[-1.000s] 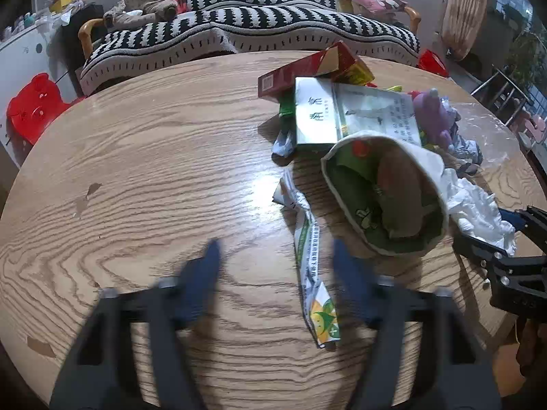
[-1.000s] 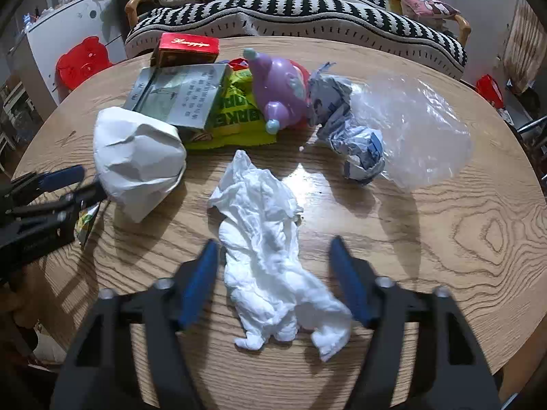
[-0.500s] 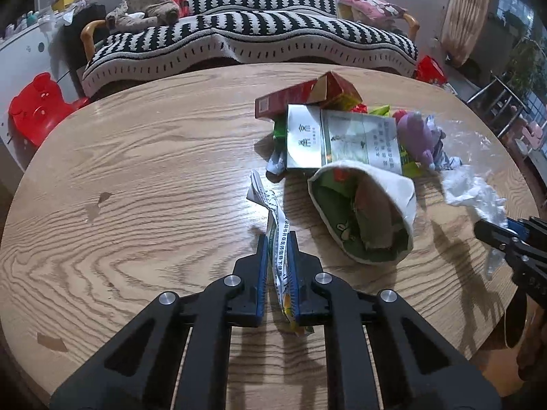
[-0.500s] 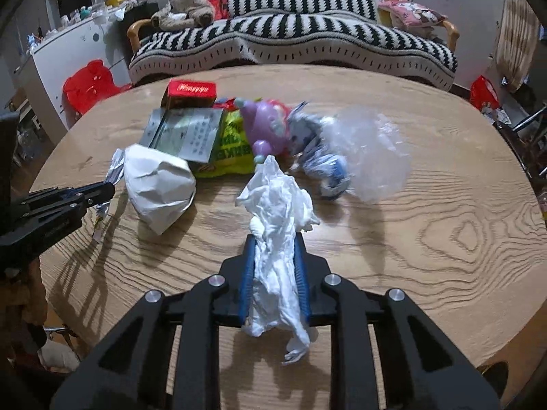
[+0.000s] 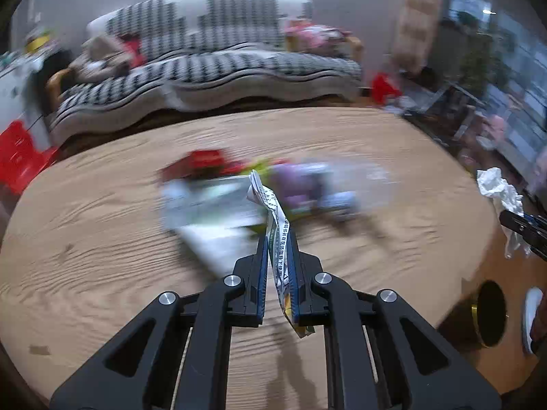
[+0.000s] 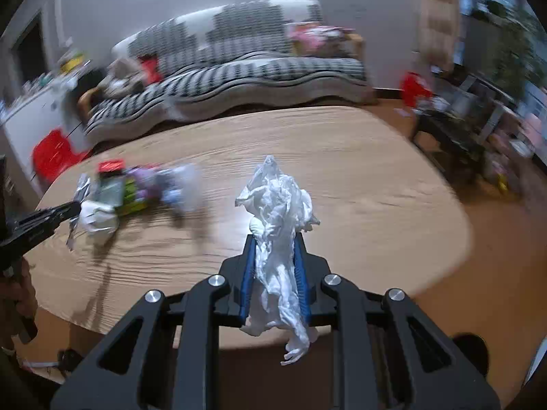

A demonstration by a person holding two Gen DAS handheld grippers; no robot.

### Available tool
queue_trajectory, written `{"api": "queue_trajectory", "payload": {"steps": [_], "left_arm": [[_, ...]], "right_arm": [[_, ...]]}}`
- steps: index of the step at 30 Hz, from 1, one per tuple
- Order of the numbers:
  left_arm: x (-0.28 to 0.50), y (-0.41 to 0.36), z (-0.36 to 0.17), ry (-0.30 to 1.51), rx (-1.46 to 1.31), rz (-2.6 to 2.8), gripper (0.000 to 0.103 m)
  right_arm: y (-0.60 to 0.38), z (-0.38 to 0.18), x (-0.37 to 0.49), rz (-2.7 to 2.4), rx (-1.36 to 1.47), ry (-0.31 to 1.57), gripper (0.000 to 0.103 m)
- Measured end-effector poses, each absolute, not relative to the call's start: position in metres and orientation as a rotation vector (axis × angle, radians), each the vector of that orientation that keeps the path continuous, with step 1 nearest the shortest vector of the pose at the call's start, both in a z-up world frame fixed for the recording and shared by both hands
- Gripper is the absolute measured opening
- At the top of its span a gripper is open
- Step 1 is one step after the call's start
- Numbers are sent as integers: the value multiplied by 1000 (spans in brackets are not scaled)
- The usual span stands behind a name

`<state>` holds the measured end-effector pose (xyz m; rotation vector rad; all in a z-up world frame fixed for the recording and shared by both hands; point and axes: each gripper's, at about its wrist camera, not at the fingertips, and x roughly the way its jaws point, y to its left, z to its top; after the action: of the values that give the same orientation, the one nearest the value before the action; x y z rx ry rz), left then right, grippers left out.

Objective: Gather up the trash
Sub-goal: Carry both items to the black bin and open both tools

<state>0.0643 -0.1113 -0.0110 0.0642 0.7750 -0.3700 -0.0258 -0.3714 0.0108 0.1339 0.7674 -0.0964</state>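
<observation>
Left wrist view: the left hand-held gripper (image 5: 277,266) pinches a long printed wrapper (image 5: 278,239) lengthwise between its pads, the strip's upper end standing past the tips above the wooden tabletop (image 5: 102,225). The blurred trash pile (image 5: 246,198) lies ahead; a dark round bin (image 5: 490,312), likely the drop point, sits low right, beyond the tabletop's edge.

Right wrist view: the right hand-held gripper (image 6: 275,266) clamps a crumpled white tissue (image 6: 278,212), its tail hanging below the jaws over the floor. The bin is barely visible at the right edge; the left hand-held gripper and the pile (image 6: 136,188) appear at far left.
</observation>
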Motion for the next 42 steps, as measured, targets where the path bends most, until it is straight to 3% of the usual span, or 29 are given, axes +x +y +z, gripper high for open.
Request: {"api": "queue_trajectory", "payload": {"steps": [9, 18, 25, 34, 35, 36, 37, 38, 39, 42], "left_arm": [[9, -304, -26, 789, 151, -699, 10], [-86, -502, -98, 917, 251, -1038, 10], [-125, -576, -161, 1067, 289, -1158, 10], [-125, -611, -187, 1125, 295, -1197, 12], [-128, -613, -188, 1128, 301, -1201, 23], [-129, -615, -190, 1132, 314, -1202, 34], [-128, -615, -190, 1129, 316, -1197, 64], [-128, -616, -189, 1113, 300, -1195, 73], [-128, -614, -186, 1098, 282, -1193, 73], [-126, -612, -185, 1113, 272, -1196, 73]], "right_arm": [[-539, -4, -146, -414, 268, 768, 22], [-667, -71, -249, -610, 537, 892, 22], [-703, -109, -279, -640, 679, 975, 22], [-704, -119, -279, -649, 684, 1009, 23], [-704, -121, -274, -652, 680, 1017, 24], [-704, -124, -274, -663, 675, 1032, 35], [-703, -125, -269, -668, 674, 1038, 51], [-702, -124, -268, -670, 667, 1036, 57], [-701, -122, -267, -678, 653, 1032, 62], [-699, -117, -266, -674, 651, 1012, 62]]}}
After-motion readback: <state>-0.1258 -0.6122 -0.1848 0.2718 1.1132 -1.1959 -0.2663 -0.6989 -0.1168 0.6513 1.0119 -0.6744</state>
